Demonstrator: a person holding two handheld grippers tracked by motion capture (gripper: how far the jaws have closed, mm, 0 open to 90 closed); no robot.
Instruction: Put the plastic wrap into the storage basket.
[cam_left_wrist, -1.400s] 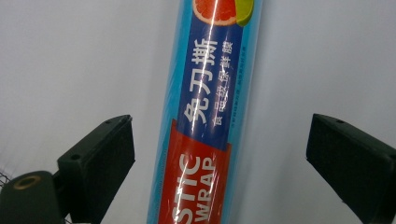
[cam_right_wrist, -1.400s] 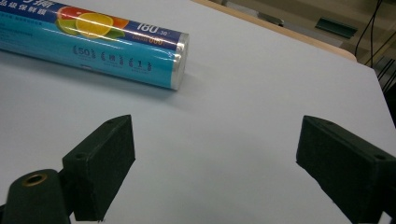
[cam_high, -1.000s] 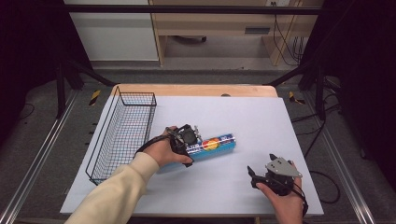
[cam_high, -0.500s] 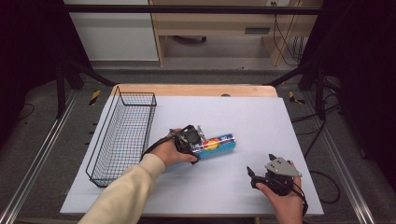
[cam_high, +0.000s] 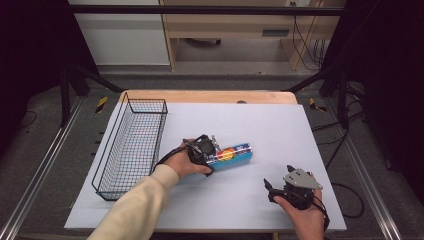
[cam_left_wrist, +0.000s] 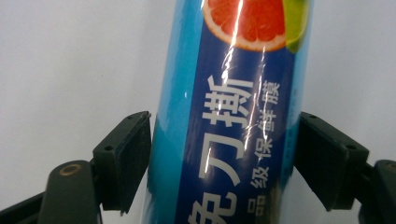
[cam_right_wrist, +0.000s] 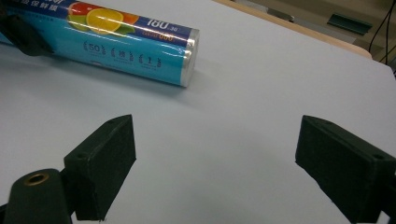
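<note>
Your left gripper (cam_high: 212, 152) sits at the near end of the blue cling-film roll (cam_high: 231, 155), which lies on its side on the white table sheet (cam_high: 260, 130), just right of the wire basket (cam_high: 131, 145) and apart from it. In the left gripper view the roll (cam_left_wrist: 229, 130) runs up between the two black jaws; the pads (cam_left_wrist: 133, 154) press on its sides, so the jaws stand partly closed with the roll clamped between them. They have just been closing, then eased back a touch. Your right gripper (cam_high: 270, 189) rests at the near right of the sheet, well apart from the roll. In the right gripper view its jaws stand wide apart with bare sheet between them, and the roll's capped end (cam_right_wrist: 189, 58) lies farther off, at upper left.
</note>
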